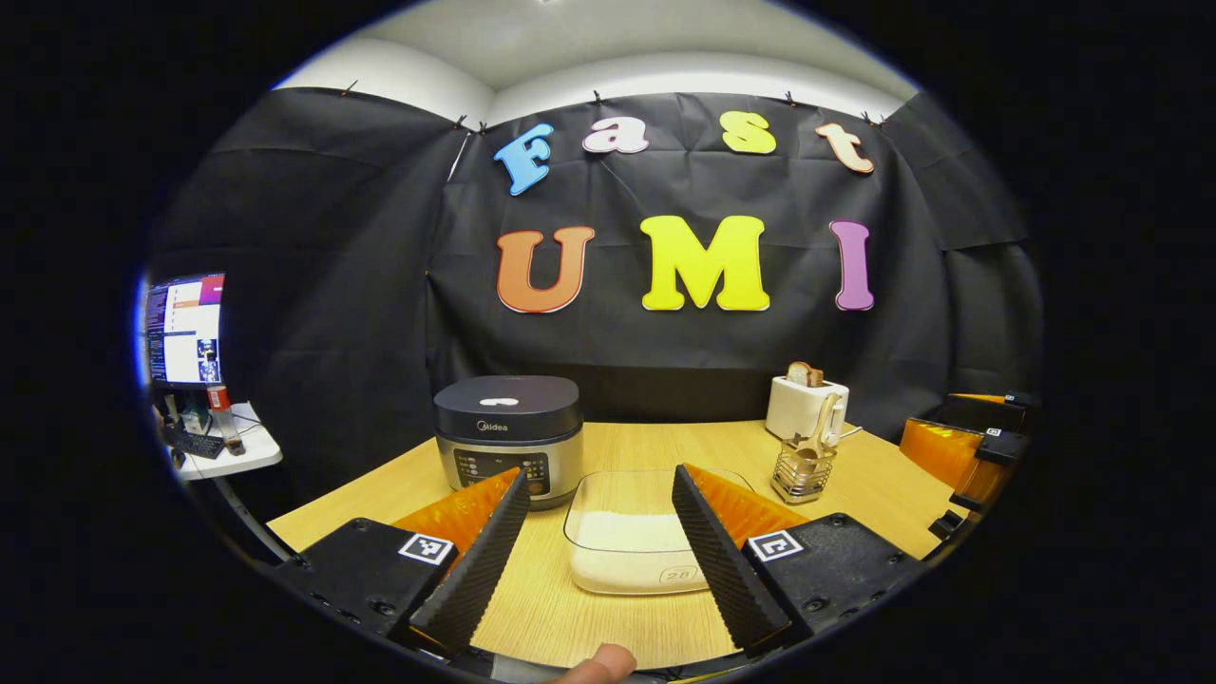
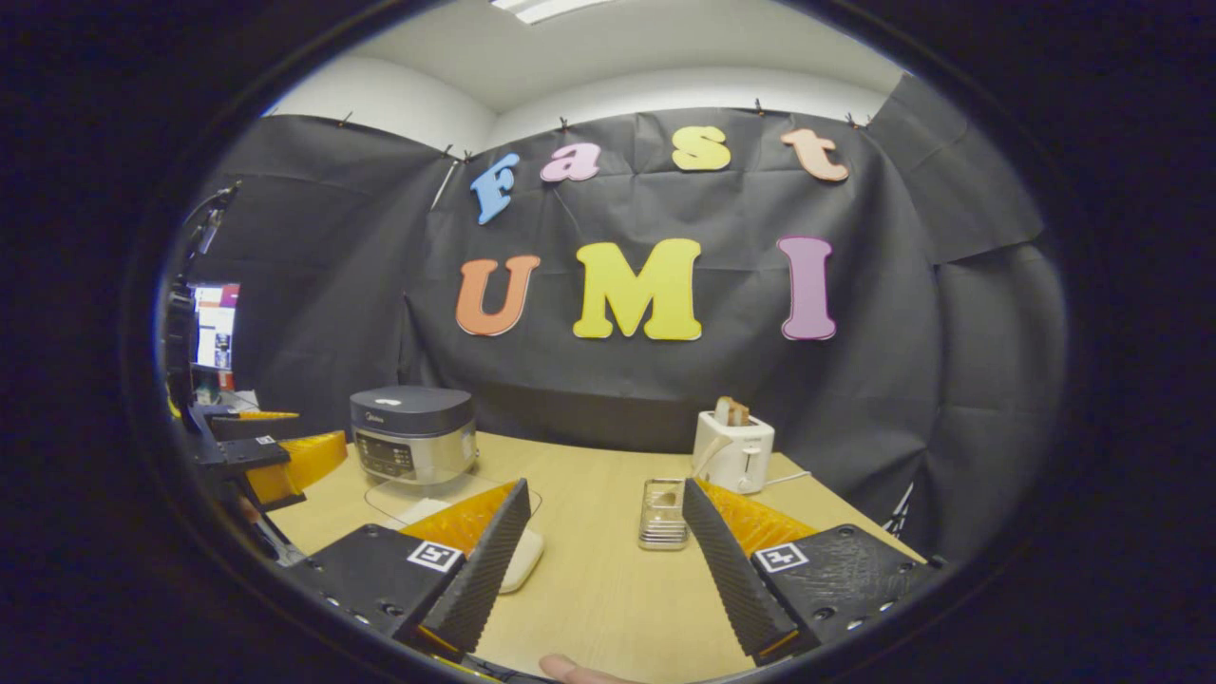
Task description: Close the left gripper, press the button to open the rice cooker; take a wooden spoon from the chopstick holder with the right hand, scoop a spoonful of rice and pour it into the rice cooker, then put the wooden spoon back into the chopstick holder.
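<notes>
A: Status on my tools?

B: L gripper [image 1: 598, 541] has its fingers spread wide, nothing between them. R gripper [image 2: 598, 551] likewise wide apart and empty. Both hang over the table [image 1: 608, 446], short of everything.

A: Where's the kit?

B: Rice cooker [image 1: 508, 432] at the back left of the table, lid down. Glass dish [image 1: 632, 537] of rice just right of it, straight ahead of my L fingers. Chopstick holder [image 1: 804, 472], a wire basket, sits farther right in front of the toaster [image 1: 806, 407]; the wooden spoon [image 1: 819, 439] stands in it, leaning, handle up.

A: Handling?

B: My guess: cooker is heavy w/ a stiff shell, shouldn't slide under a firm press. Can't make out the release button from here; probably on the lid front. I'd bring the L fingers together first so they push as one blunt tip.

A: And the spoon?

B: Light, rigid, smooth wood, so could twist in the fingers. I'd pinch the handle mid-shaft, above the basket rim, and lift straight up. The basket looks light and may tip or come along. Dish is glass; go easy w/ the scoop.
</notes>
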A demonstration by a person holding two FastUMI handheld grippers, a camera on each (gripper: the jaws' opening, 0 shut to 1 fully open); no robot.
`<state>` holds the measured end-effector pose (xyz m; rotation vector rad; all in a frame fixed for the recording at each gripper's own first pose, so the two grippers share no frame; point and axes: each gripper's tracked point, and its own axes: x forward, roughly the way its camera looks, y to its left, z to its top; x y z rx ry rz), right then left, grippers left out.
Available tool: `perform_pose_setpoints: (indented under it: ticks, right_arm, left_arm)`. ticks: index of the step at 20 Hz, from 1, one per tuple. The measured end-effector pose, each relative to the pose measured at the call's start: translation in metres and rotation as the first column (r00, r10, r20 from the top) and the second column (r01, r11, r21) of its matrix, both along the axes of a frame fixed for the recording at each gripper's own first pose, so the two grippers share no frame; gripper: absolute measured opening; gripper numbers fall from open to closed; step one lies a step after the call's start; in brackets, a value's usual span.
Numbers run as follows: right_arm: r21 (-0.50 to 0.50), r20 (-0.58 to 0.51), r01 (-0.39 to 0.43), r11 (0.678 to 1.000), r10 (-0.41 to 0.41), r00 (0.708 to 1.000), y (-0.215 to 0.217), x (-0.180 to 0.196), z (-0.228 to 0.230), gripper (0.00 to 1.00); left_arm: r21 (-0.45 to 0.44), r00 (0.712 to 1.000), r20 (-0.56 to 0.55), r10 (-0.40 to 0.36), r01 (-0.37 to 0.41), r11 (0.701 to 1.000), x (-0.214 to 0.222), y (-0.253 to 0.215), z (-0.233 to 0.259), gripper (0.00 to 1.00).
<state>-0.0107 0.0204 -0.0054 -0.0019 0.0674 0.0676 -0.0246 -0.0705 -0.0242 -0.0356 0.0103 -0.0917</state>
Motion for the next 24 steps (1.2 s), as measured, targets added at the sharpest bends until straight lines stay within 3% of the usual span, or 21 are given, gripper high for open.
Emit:
perform_pose_setpoints:
  ticks: [7, 24]
  right_arm:
    - [-0.009, -0.005, 0.002, 1.0, -0.002, 1.0, 0.0, 0.003, -0.003, 0.96]
    - [-0.014, -0.023, 0.033, 0.999, -0.034, 0.999, -0.009, 0.013, -0.01, 0.96]
  left_arm:
    - [-0.003, 0.999, 0.04, -0.032, 0.032, 0.999, -0.001, -0.012, 0.005, 0.96]
    - [0.028, 0.998, 0.005, -0.063, 0.063, 0.998, 0.001, -0.021, -0.007, 0.96]
